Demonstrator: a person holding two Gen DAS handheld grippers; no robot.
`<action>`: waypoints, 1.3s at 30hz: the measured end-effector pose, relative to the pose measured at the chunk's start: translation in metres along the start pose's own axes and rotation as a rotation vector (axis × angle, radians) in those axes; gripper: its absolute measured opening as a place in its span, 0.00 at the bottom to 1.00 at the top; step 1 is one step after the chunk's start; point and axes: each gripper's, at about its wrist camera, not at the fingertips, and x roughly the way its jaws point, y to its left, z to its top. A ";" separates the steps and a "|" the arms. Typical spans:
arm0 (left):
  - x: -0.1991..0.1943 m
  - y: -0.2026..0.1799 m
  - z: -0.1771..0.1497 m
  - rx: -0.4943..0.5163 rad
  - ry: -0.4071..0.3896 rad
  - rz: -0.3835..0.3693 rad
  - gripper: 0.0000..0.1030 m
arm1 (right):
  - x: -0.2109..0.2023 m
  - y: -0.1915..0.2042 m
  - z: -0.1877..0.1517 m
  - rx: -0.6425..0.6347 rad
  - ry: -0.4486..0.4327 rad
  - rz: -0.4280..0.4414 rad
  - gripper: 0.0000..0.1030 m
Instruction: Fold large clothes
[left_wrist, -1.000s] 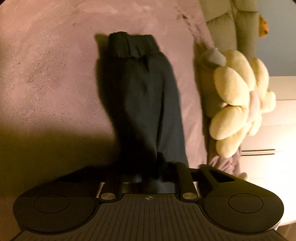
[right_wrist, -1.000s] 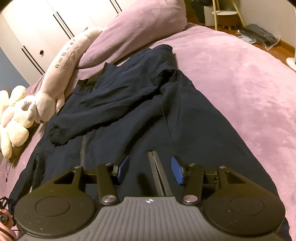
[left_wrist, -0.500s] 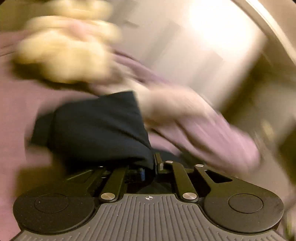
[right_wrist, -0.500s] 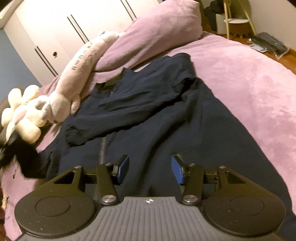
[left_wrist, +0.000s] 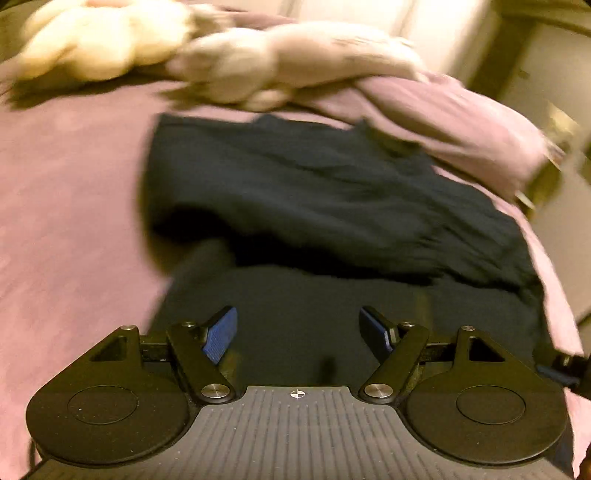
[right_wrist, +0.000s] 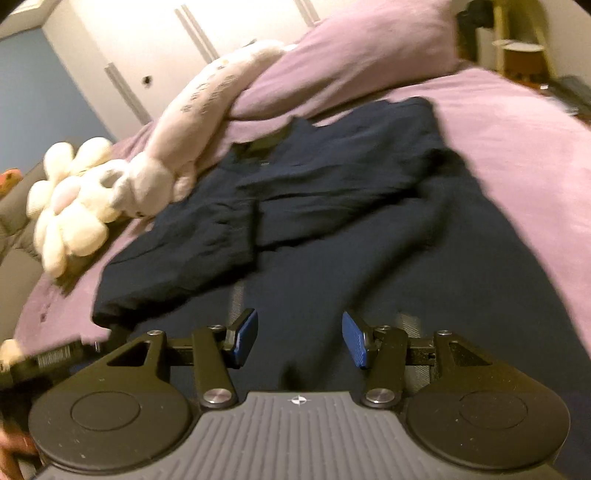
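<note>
The dark navy jacket (right_wrist: 332, 221) is spread flat on the bed's purple blanket (right_wrist: 517, 140), collar end up by the pillow, with both sleeves folded in across the chest. It's matte woven fabric with soft creases, and a zipper line (right_wrist: 236, 295) runs down the front.

The left hand-held gripper (left_wrist: 298, 334) hangs over the lower jacket with its jaws opening up wide, nothing between the blue ribbed pads (left_wrist: 221, 334), just cloth underneath. The right hand-held gripper (right_wrist: 299, 339) is about halfway apart over the hem area, also empty, pads not pressing anything.

The left view is pretty smeared, so the jacket's folds there read as a dark blob. The jacket's hem is hidden behind the gripper bodies in both views. A bit of the other gripper pokes in at each frame edge, too blurry to tell much.

Beside the collar there's a long fuzzy plush toy (right_wrist: 192, 122) leaning on the purple pillow (right_wrist: 351, 62), plus a puffy cream flower-shaped cushion (right_wrist: 66, 199).
</note>
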 end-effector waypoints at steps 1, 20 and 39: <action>-0.006 0.010 -0.008 -0.031 -0.007 0.014 0.76 | 0.014 0.004 0.006 0.019 0.019 0.043 0.50; -0.001 0.045 -0.020 -0.136 -0.039 0.022 0.82 | 0.122 0.042 0.035 0.264 0.000 0.183 0.18; 0.068 0.022 0.031 -0.097 0.050 0.187 0.82 | 0.058 -0.088 0.081 0.335 -0.200 -0.059 0.26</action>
